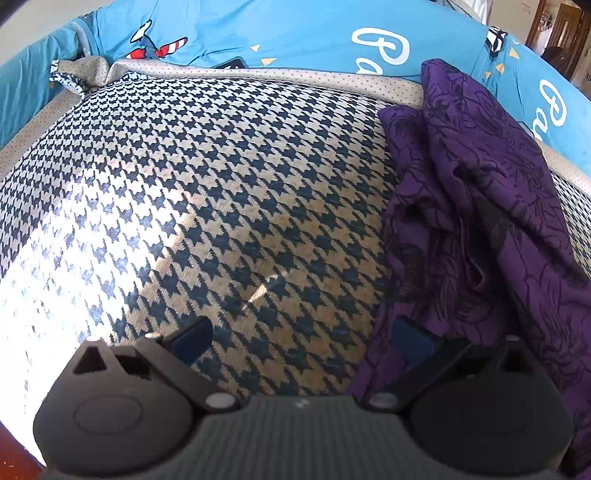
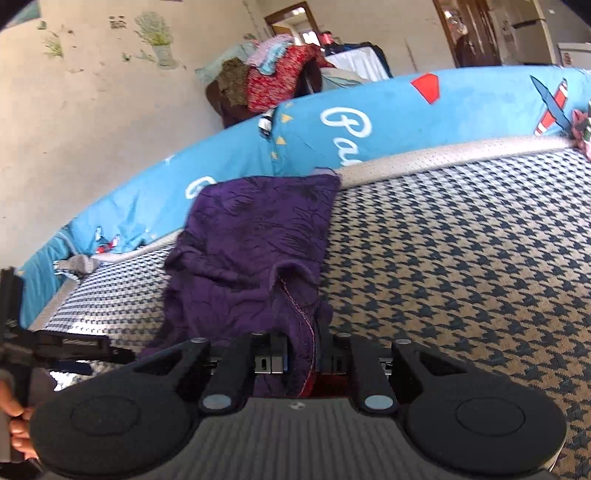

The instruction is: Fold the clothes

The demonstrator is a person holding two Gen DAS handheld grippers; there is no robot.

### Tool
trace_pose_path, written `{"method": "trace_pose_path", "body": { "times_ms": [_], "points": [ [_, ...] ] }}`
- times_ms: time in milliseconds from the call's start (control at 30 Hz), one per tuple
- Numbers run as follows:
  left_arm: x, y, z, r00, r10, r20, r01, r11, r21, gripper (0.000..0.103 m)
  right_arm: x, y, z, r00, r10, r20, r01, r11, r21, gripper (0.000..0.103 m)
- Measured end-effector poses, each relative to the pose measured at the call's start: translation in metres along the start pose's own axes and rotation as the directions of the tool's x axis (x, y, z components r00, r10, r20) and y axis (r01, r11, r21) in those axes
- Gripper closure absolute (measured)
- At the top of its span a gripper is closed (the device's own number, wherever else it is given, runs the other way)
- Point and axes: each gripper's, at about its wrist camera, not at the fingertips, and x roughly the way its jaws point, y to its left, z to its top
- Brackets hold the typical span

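A crumpled purple garment (image 1: 480,206) with a dark floral print lies on the houndstooth bed cover (image 1: 207,192), along its right side in the left wrist view. My left gripper (image 1: 303,339) is open just above the cover. Its right fingertip (image 1: 410,343) sits at the garment's near edge, and its left one is over bare cover. In the right wrist view the purple garment (image 2: 251,236) stretches away from me toward the blue bedding. My right gripper (image 2: 304,356) is shut on its near stitched hem, which bunches up between the pads.
Blue bedding (image 1: 295,33) with white lettering and plane prints borders the cover's far side. In the right wrist view a heap of clothes (image 2: 273,81) sits behind it near a doorway. A hand (image 2: 14,421) shows at the lower left edge. Houndstooth cover (image 2: 461,258) spreads to the right.
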Motion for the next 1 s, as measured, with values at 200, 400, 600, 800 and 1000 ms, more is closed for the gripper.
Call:
{"method": "trace_pose_path", "body": {
  "times_ms": [200,400,600,800,1000],
  "points": [
    [-0.007,0.012,0.007,1.0,0.015,0.018,-0.014,0.999,-0.042,0.0,-0.027,0.056,-0.014,0.981,0.193,-0.023,-0.194,0.972,-0.132,0.09],
    [-0.018,0.027,0.014,0.998,0.03,0.051,-0.025,0.996,-0.086,0.0,-0.027,0.11,-0.04,0.951,0.29,-0.102,-0.307,0.913,-0.267,0.089],
    [-0.027,0.033,0.015,0.995,0.035,0.089,-0.026,0.996,-0.091,0.0,-0.008,0.145,-0.063,0.939,0.302,-0.162,-0.341,0.872,-0.35,0.089],
    [-0.036,0.036,0.018,0.992,0.002,0.124,0.009,0.996,-0.089,0.0,0.012,0.165,-0.071,0.929,0.321,-0.186,-0.369,0.842,-0.394,0.089],
    [-0.043,0.034,0.018,0.989,-0.01,0.147,0.019,0.998,-0.059,0.0,0.038,0.188,-0.091,0.923,0.312,-0.226,-0.383,0.807,-0.45,0.089]
  ]
}}
